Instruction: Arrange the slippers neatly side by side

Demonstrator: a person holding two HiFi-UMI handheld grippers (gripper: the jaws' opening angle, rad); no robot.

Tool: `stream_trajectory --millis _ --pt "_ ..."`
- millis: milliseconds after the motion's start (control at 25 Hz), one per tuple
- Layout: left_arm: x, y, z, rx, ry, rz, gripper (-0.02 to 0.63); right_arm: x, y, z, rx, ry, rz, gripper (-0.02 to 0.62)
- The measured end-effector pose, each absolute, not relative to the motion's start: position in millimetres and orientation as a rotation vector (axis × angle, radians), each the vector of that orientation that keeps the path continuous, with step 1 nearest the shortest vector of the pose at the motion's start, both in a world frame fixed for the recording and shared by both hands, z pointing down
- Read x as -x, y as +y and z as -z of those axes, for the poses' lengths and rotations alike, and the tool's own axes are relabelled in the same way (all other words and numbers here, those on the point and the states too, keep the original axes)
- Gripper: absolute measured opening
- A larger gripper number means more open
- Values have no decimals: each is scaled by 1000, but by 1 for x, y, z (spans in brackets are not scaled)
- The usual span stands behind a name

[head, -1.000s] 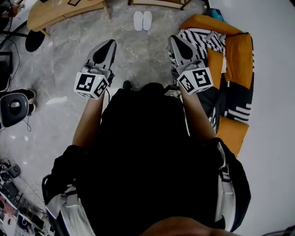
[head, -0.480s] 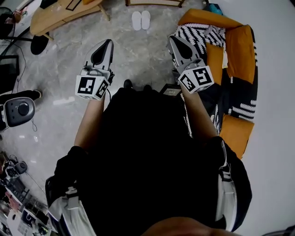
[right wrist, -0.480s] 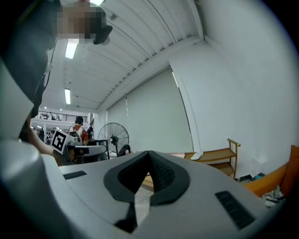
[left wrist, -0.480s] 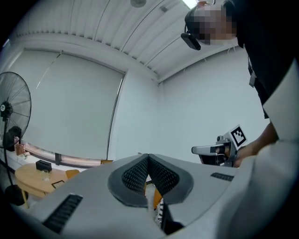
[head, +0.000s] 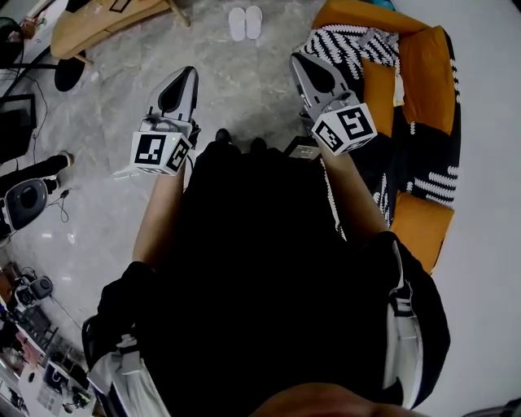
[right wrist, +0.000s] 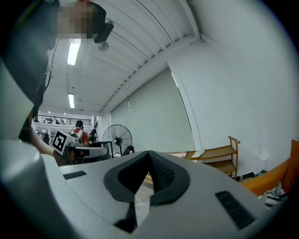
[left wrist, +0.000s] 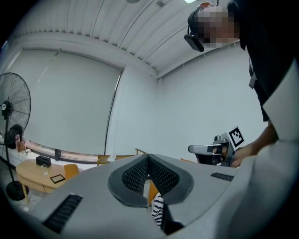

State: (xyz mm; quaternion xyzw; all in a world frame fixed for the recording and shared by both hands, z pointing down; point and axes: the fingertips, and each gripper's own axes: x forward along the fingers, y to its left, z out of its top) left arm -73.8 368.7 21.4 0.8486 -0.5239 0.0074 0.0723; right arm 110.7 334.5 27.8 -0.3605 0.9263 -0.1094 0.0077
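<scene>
White slippers (head: 245, 23) side by side on the floor (head: 244, 89)
Left gripper (head: 192, 73) and right gripper (head: 298, 62): jaws closed, empty.

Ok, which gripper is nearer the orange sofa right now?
Right. The right gripper hangs by the striped edge of the orange sofa; the left gripper is over the floor, well to the sofa's left.
</scene>
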Motion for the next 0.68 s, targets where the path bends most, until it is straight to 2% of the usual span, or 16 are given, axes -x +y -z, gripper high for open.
stream_trajectory --millis 280,680 --pt "55 370 -15 -2573 -1555 -18 15 -131 335 -22 1128 2883 323 31" --pt "55 368 -11 -2578 -1552 0 15 -122 335 -20 1088 2901 304 31"
